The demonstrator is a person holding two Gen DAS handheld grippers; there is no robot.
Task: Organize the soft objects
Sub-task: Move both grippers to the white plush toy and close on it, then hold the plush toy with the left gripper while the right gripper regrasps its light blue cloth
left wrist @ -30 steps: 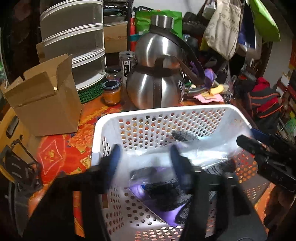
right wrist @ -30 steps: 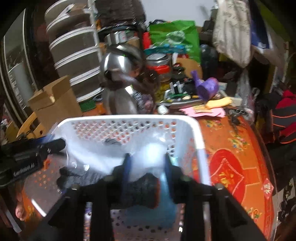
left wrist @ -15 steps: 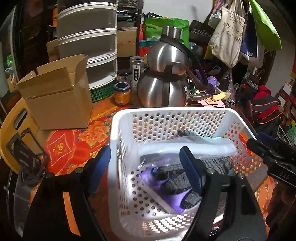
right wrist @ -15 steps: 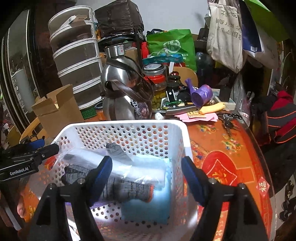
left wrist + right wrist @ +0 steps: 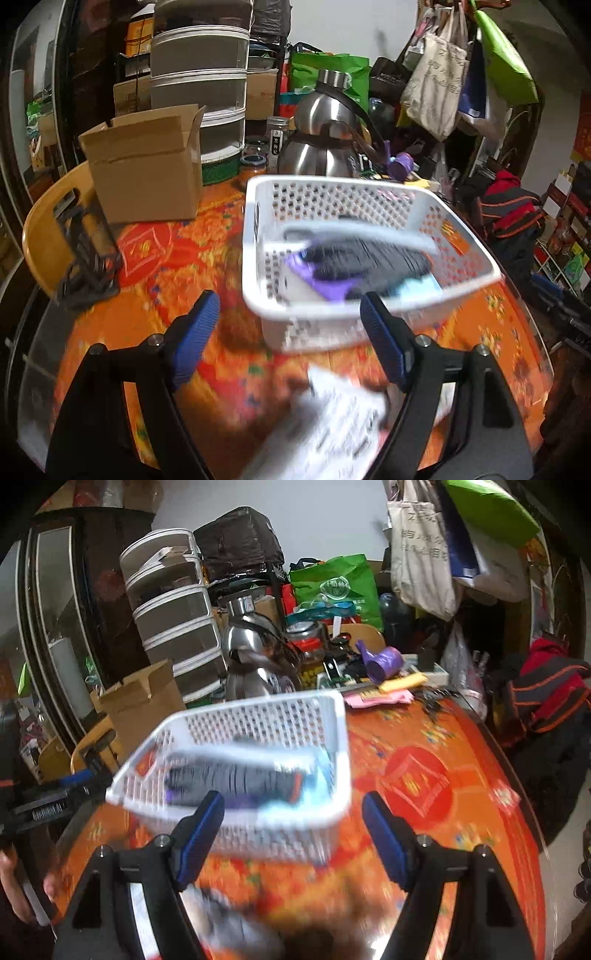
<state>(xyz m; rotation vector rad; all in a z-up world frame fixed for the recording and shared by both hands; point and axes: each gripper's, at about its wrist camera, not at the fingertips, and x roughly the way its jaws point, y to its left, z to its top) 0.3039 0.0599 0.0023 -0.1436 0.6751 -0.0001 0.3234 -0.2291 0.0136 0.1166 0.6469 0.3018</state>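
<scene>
A white perforated basket [image 5: 258,236] stands on the orange patterned table; it also shows in the right wrist view [image 5: 341,738]. Inside lie dark grey socks [image 5: 365,258], a purple item [image 5: 325,286] and a light blue item [image 5: 421,286]; the socks [image 5: 229,779] also show in the right wrist view. My left gripper [image 5: 290,339] is open and empty, hanging over the table in front of the basket. My right gripper [image 5: 293,834] is open and empty, also in front of the basket. A blurred white printed packet [image 5: 332,424] lies on the table under the left gripper.
A cardboard box [image 5: 147,166] stands at the left, with a steel kettle [image 5: 325,147], jars and stacked drawers [image 5: 199,88] behind the basket. A yellow chair [image 5: 48,229] is at the table's left edge. A blurred grey thing [image 5: 236,923] lies near the right gripper.
Both grippers opened, let go of the soft items in the basket, and pulled back out of it toward the near side of the table.
</scene>
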